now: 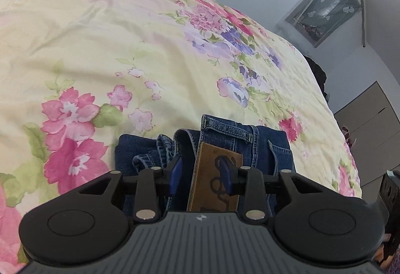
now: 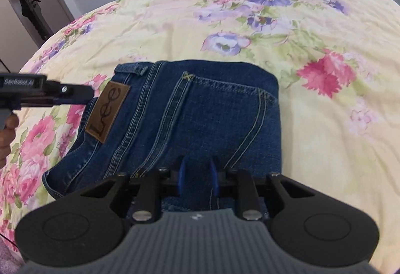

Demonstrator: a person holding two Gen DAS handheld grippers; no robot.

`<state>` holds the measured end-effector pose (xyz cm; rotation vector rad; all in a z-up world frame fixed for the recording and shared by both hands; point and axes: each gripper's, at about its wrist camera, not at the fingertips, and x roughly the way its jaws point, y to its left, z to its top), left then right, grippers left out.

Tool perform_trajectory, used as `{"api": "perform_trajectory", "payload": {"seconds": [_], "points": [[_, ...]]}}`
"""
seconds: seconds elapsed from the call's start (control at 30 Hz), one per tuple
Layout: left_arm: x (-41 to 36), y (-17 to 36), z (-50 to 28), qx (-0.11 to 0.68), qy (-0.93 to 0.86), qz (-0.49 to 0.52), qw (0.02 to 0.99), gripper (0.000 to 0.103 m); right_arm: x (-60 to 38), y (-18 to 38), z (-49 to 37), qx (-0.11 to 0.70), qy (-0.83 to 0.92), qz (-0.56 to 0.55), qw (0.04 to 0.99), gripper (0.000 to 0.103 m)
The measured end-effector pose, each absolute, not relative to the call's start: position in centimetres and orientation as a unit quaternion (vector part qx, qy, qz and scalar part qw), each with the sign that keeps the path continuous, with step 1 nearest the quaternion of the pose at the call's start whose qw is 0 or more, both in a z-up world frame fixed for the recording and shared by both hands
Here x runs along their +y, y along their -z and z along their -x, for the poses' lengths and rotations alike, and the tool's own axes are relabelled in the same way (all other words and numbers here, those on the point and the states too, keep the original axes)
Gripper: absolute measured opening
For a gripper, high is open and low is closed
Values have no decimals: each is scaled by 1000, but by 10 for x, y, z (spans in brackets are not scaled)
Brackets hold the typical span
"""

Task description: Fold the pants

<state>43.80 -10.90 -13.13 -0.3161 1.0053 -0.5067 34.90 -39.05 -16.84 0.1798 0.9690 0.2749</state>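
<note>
Pants [image 2: 195, 118] lying folded near edge of floral bedspread [image 2: 325, 149]; both grippers working at near hem.
Right gripper [image 2: 197, 180] pinching denim fold; left gripper [image 1: 201, 175] standing part-open w/ leather patch [image 1: 215, 174] between pads, not clamping. Risk: uneven pull is skewing stack, since only one side is gripping.

A bed [image 2: 337, 144] carries everything here, covered by a pale yellow bedspread [image 1: 105, 31] printed with pink and purple flowers and green leaves; the cloth is lightly creased. Directly on it lie folded dark blue jeans [image 2: 200, 118], back side up, with a brown leather brand patch [image 2: 108, 111] and a stitched back pocket [image 2: 222, 121]
</note>
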Motion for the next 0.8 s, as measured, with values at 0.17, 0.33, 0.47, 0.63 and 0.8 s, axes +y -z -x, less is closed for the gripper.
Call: {"api": "perform_trajectory", "payload": {"seconds": [0.17, 0.33, 0.47, 0.63, 0.8], "points": [[-119, 148, -454, 470, 258, 177, 825, 46, -399, 177, -354, 469, -150, -104, 864, 18], [-129, 157, -455, 464, 254, 181, 829, 42, -406, 181, -356, 471, -164, -119, 859, 18], [-137, 142, -443, 437, 249, 147, 852, 24, -407, 182, -354, 467, -163, -126, 860, 18], [-145, 101, -422, 411, 252, 95, 871, 9, -407, 175, -350, 467, -159, -144, 858, 20], [-137, 81, -405, 406, 252, 51, 877, 8, -386, 154, -342, 464, -192, -131, 855, 19]]}}
